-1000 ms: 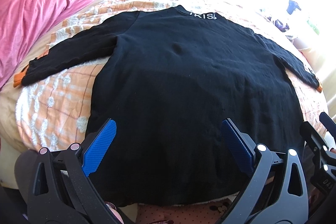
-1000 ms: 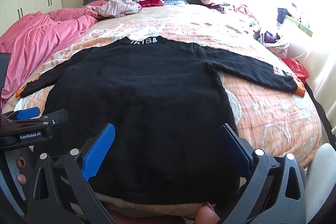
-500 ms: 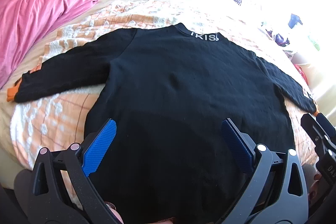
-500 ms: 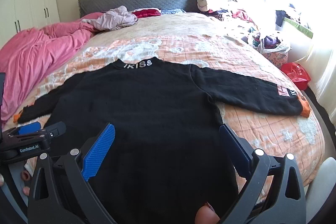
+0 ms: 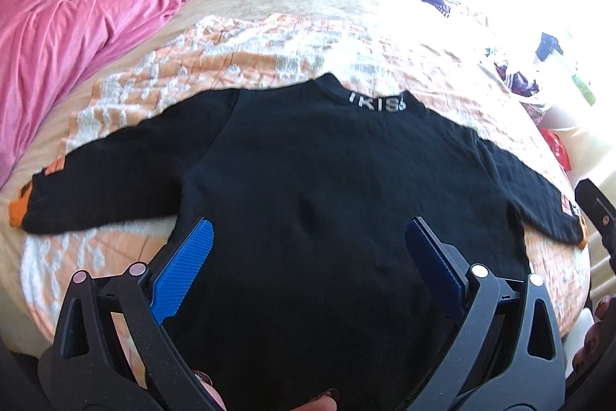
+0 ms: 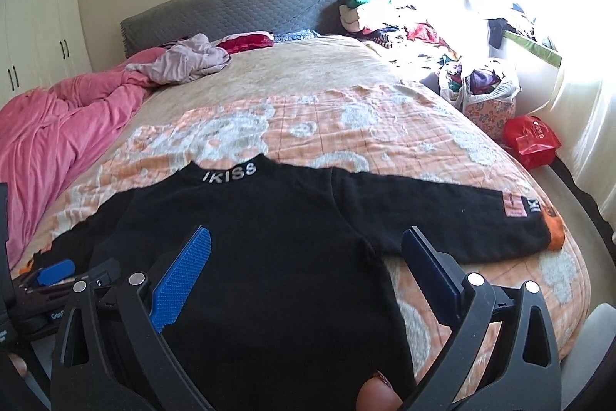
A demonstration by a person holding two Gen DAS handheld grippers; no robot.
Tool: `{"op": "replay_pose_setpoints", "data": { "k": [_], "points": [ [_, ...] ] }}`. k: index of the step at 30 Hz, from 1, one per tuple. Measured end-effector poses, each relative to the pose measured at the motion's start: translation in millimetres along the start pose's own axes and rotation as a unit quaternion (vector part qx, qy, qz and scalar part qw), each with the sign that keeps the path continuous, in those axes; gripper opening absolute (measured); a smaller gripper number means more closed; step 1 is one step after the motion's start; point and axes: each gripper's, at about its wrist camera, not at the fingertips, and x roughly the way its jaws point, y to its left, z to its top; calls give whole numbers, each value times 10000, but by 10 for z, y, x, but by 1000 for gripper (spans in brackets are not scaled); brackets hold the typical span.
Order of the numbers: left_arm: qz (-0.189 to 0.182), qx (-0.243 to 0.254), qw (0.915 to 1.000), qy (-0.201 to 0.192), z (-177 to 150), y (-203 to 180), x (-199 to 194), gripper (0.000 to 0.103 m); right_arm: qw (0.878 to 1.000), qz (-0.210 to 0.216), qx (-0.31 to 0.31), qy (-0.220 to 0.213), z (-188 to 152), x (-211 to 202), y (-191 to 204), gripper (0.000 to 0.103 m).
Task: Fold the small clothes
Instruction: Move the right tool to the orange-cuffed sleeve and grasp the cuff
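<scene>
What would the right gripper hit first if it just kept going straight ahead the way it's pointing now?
Most likely the black sweater spread flat on the bed. The right gripper is open and aimed over the sweater's body, toward the IKISS collar. Nothing else shows in that line, though depth is hard to judge.

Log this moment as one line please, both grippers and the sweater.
left gripper: open, empty | right gripper: open, empty | black sweater: flat on bed, sleeves spread, unfolded | step: no fold begun

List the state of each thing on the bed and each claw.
Black sweater: spread flat, sleeves out, unfolded.
Pink duvet: bunched along the bed's side.
Pale garment: crumpled near the headboard.
Left claw: open, holding nothing.
Right claw: open, holding nothing.
</scene>
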Motion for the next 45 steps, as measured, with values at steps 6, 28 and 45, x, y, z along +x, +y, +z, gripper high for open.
{"op": "replay_pose_setpoints", "data": {
  "k": [6, 28, 45],
  "points": [
    [-26, 29, 10000, 8, 224, -100, 99, 94, 9994, 15, 341, 36, 228, 167, -132, 99],
    [-327, 253, 9991, 117, 614, -678, 667, 94, 9873, -902, 1305, -82, 433, 665, -1229, 99],
    [-363, 557, 9970, 400, 560, -1113, 1034, 94, 9615, -1752, 2111, 148, 64, 896, -2061, 99]
  ]
}}
